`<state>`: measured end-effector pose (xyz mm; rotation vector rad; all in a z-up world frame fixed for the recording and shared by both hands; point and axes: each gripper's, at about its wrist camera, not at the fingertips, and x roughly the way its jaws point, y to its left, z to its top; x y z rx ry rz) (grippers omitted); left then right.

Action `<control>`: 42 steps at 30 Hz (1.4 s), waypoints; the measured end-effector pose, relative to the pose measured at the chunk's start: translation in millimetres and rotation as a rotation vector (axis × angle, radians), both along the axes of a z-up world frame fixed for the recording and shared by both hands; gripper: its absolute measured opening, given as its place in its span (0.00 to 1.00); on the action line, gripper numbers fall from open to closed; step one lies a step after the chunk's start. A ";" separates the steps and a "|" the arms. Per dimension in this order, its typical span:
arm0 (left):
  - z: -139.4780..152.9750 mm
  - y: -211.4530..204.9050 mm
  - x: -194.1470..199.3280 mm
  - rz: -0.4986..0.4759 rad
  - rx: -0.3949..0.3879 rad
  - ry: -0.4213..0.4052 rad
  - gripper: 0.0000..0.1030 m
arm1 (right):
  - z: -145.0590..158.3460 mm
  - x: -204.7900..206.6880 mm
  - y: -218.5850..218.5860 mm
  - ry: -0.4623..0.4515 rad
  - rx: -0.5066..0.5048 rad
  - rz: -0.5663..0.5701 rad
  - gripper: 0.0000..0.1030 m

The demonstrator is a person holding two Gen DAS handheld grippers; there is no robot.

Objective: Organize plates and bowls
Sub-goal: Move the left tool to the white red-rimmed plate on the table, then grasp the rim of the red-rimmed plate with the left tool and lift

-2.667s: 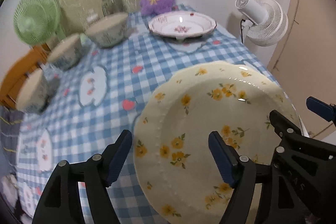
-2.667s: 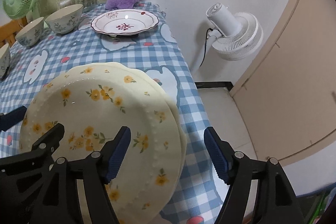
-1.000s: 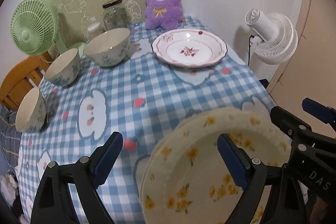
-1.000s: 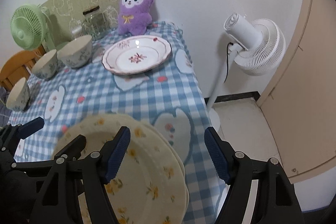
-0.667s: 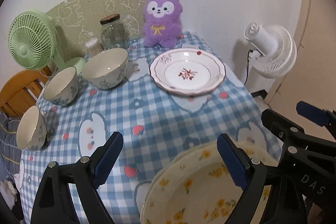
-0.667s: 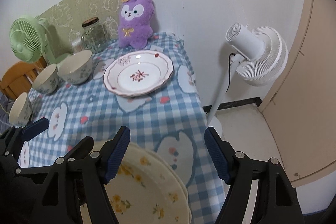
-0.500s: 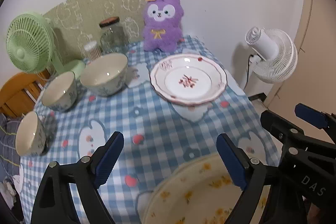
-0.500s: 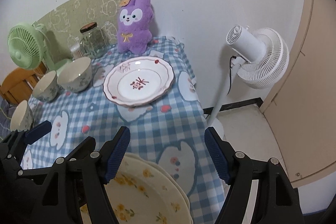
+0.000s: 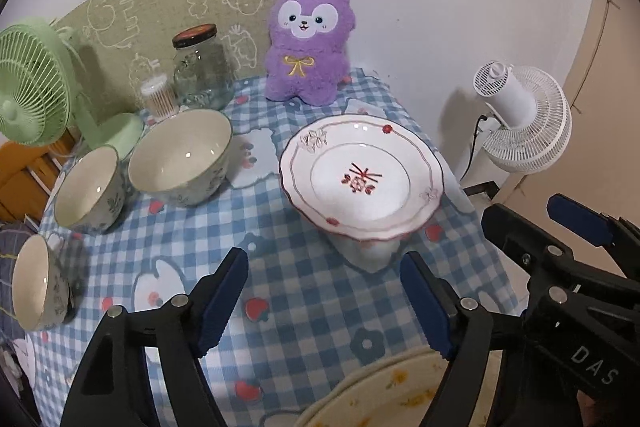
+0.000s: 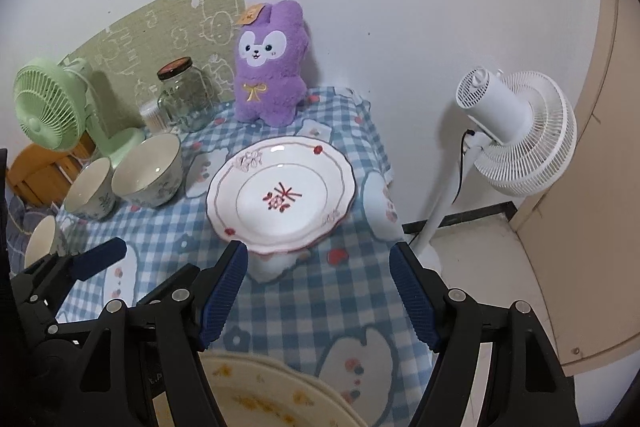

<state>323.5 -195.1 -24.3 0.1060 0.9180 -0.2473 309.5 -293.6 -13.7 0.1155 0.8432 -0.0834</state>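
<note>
A stack of cream plates with yellow flowers (image 9: 384,395) (image 10: 260,395) lies on the blue checked tablecloth at the near edge, just below both grippers. My left gripper (image 9: 324,301) hangs above the cloth with its jaws closing and nothing between them. My right gripper (image 10: 318,293) is open and holds nothing. Farther back sits a white plate with a red flower (image 9: 362,181) (image 10: 280,195). To the left stand a large bowl (image 9: 180,157) (image 10: 148,175), a medium bowl (image 9: 88,189) (image 10: 92,195) and a small bowl (image 9: 36,289) (image 10: 42,241).
At the back stand a purple plush rabbit (image 9: 310,43), a glass jar (image 9: 202,69), a small cotton-swab tub (image 9: 157,95) and a green desk fan (image 9: 34,83). A white floor fan (image 10: 516,131) stands off the table's right edge. A wooden chair (image 9: 20,171) is at the left.
Both grippers have let go of the yellow-flowered plates and pulled back and up from them. The plates have slid toward the bottom of both views. The left jaws have narrowed a little.
</note>
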 end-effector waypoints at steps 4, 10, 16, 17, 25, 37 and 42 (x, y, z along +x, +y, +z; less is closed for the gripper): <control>5.0 -2.8 11.9 0.015 0.021 -0.027 0.73 | 0.2 15.0 -5.8 -0.017 0.024 -0.007 0.74; 5.6 -12.2 30.5 -0.011 0.071 -0.065 0.73 | 2.0 36.8 -7.2 -0.014 -0.057 -0.006 0.74; -2.1 -19.0 52.3 -0.013 0.075 -0.054 0.73 | -3.1 58.6 -11.7 0.019 -0.106 -0.021 0.74; -3.7 -19.4 56.2 -0.009 0.064 -0.048 0.73 | -3.9 62.2 -13.5 0.026 -0.100 -0.022 0.74; -19.3 -29.5 86.1 -0.001 0.087 -0.051 0.71 | -21.1 98.3 -23.8 0.069 -0.075 -0.027 0.74; -51.0 -27.5 116.1 0.008 0.077 0.048 0.71 | -58.7 131.0 -39.5 0.145 -0.047 -0.062 0.74; -60.0 -29.8 122.7 0.017 0.103 0.040 0.69 | -69.9 139.6 -43.0 0.173 -0.049 -0.075 0.72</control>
